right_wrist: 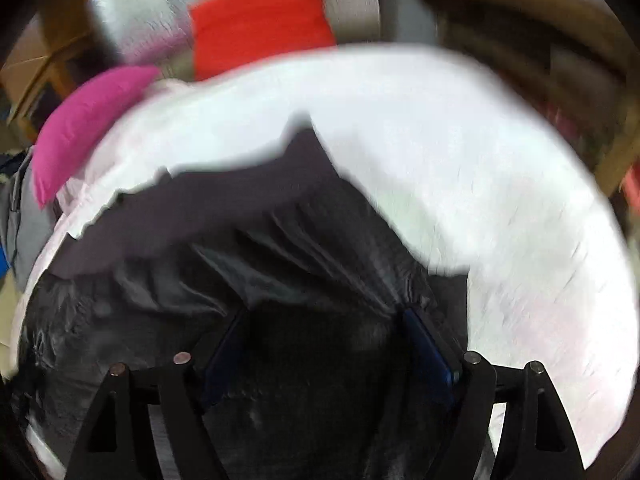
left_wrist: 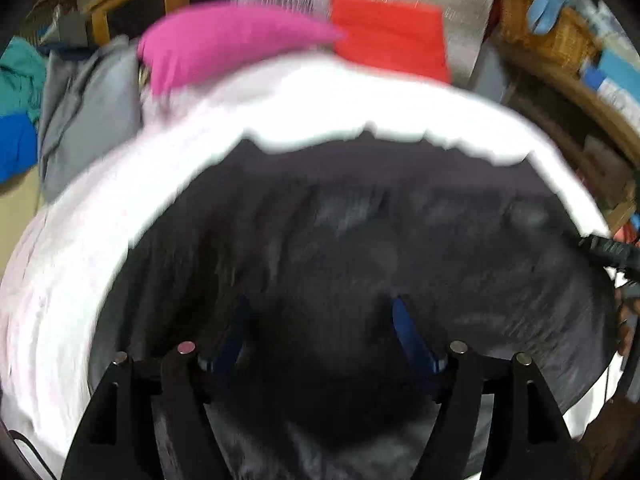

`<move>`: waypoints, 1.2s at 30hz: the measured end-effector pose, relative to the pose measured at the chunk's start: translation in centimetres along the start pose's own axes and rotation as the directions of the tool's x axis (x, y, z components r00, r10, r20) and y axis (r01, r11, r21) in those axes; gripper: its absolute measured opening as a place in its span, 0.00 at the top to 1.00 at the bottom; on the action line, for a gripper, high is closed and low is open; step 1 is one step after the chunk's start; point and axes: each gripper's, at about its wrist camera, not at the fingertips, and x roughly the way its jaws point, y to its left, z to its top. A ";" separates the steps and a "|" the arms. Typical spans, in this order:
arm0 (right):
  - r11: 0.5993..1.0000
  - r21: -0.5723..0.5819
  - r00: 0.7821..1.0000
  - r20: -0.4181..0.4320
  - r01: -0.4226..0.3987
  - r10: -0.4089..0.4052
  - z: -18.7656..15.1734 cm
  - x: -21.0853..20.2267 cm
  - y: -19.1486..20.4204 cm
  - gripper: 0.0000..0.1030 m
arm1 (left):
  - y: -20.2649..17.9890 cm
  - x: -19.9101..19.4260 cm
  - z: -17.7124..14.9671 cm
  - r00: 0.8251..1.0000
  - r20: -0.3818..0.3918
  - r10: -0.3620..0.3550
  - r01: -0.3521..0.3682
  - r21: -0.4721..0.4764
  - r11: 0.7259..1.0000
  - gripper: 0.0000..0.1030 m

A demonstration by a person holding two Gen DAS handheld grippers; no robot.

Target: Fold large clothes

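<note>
The dark garment (left_wrist: 360,248) lies spread on the white bedding (left_wrist: 328,100), filling its near part. Both the left gripper (left_wrist: 320,320) and the right gripper (right_wrist: 324,332) have their fingers set wide above the fabric. Only the left view shows a wicker basket (left_wrist: 552,36) and grey clothes (left_wrist: 88,116) beyond the pink cushion (left_wrist: 224,40) and red cushion (left_wrist: 392,36). No writing is legible.

A dark garment (right_wrist: 304,248) of thin, slightly glossy, creased cloth lies on a white matt cloth sheet (right_wrist: 480,160). At 12 o'clock, a red cushion (left_wrist: 390,40) and a pink cushion (left_wrist: 224,40) look soft and matt. At 2 o'clock sits a rough woven wicker basket (left_wrist: 548,36).
</note>
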 end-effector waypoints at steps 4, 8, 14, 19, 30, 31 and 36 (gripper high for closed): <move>0.997 -0.012 0.993 0.095 -0.071 0.072 -1.3 -5.5 1.4 0.21 | 0.8 -3.4 -1.9 0.999 0.051 0.009 -0.006 -0.052 0.999 0.28; 0.987 -0.055 0.969 0.187 -0.151 0.159 -5.0 -12.4 3.4 0.18 | 0.8 -7.5 -4.2 0.994 0.108 0.001 0.008 -0.086 0.996 0.26; 0.966 -0.143 0.939 0.239 -0.217 0.247 -12.7 -18.1 7.9 0.15 | -0.2 -11.4 -7.2 0.990 0.139 0.024 -0.010 -0.100 0.995 0.23; 0.966 -0.181 0.948 0.228 -0.182 0.222 -18.0 -18.3 10.2 0.14 | -0.8 -14.5 -8.4 0.975 0.210 0.075 -0.059 -0.082 0.995 0.18; 0.975 -0.172 0.939 0.289 -0.141 0.186 -22.9 -21.9 9.4 0.12 | -2.4 -19.5 -10.8 0.949 0.295 0.110 -0.102 -0.042 0.994 0.16; 0.976 -0.172 0.935 0.303 -0.134 0.182 -23.1 -22.5 9.2 0.12 | -2.5 -19.8 -11.0 0.948 0.300 0.104 -0.095 -0.044 0.994 0.16; 0.982 -0.179 0.922 0.366 -0.064 0.127 -22.4 -24.3 8.9 0.10 | -3.3 -20.4 -11.2 0.950 0.305 0.072 -0.065 -0.034 0.997 0.11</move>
